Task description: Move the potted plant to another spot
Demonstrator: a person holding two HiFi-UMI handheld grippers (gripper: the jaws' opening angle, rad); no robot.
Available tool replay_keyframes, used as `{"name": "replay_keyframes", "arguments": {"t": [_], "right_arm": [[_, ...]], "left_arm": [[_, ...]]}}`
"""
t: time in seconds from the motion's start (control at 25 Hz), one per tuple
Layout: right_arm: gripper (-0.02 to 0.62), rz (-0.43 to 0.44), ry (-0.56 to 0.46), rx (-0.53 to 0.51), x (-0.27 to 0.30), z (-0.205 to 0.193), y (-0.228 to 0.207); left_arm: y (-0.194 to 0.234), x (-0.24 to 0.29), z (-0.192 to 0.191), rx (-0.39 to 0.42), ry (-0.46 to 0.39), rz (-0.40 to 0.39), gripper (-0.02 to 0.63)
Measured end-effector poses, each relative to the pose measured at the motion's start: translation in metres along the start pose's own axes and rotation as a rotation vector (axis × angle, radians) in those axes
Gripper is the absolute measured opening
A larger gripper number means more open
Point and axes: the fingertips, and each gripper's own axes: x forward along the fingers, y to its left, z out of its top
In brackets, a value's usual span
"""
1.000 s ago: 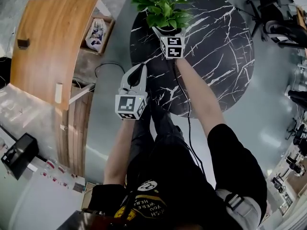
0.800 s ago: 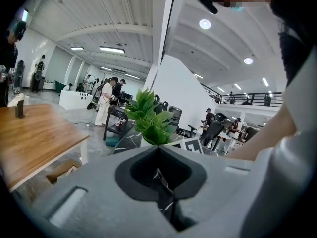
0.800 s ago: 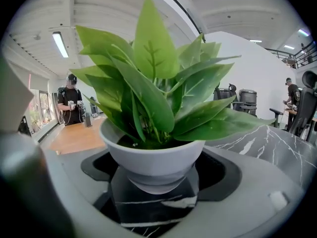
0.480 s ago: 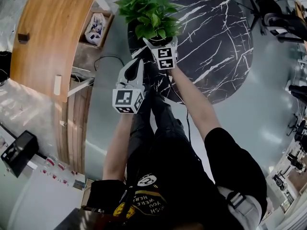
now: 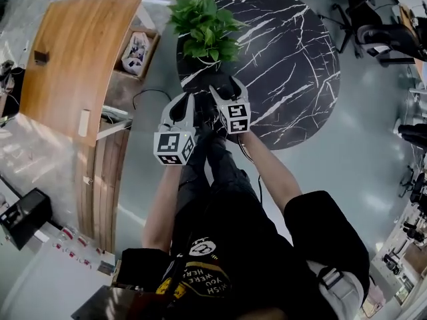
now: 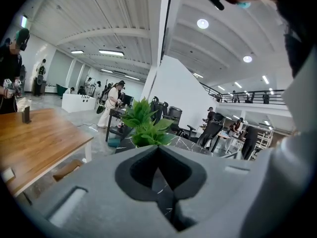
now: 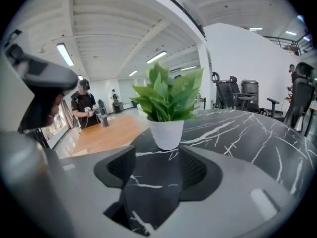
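Your potted plant is standing upright at the left edge of the black marble desk, green leaves fanning up out of the white pot. Your right claw sits just near of it, jaws apart though they've just been closing, only desk between them. Left claw is pinched closed, empty.

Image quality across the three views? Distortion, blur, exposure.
Head view: heavy fisheye, marble table evenly lit, no motion blur. Left gripper view: black vignette corners, potted plant sharp. Right gripper view: same vignette, ceiling lights blown out, plant crisp.
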Motion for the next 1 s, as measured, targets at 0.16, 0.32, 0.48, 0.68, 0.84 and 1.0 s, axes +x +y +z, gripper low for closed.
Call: {"name": "replay_keyframes", "arguments": {"t": [0.16, 0.32, 0.48, 0.68, 0.84, 1.0], "right_arm": [[0.059, 0.050, -0.048, 0.093, -0.101, 0.040, 0.032], [0.003, 0.090, -0.099, 0.085, -0.165, 0.087, 0.061], [0.003, 0.066, -0.146, 0.104, -0.191, 0.123, 0.065], [0.002, 0.047, -0.160, 0.054, -0.194, 0.143, 0.069], [0.002, 0.064, -0.179, 0.041, -0.201, 0.154, 0.077], [0.002, 0.069, -0.189, 0.041, -0.203, 0.158, 0.084]], "left_arm": [[-0.030, -0.043, 0.024, -0.007, 0.020, 0.002, 0.003], [-0.072, -0.058, 0.031, -0.026, 0.099, -0.097, 0.003], [-0.091, -0.062, 0.053, 0.001, 0.072, -0.118, 0.003], [-0.107, -0.059, 0.077, 0.072, 0.023, -0.146, 0.003], [-0.113, -0.064, 0.079, 0.099, 0.014, -0.137, 0.003], [-0.109, -0.071, 0.083, 0.109, 0.011, -0.128, 0.003]]}}
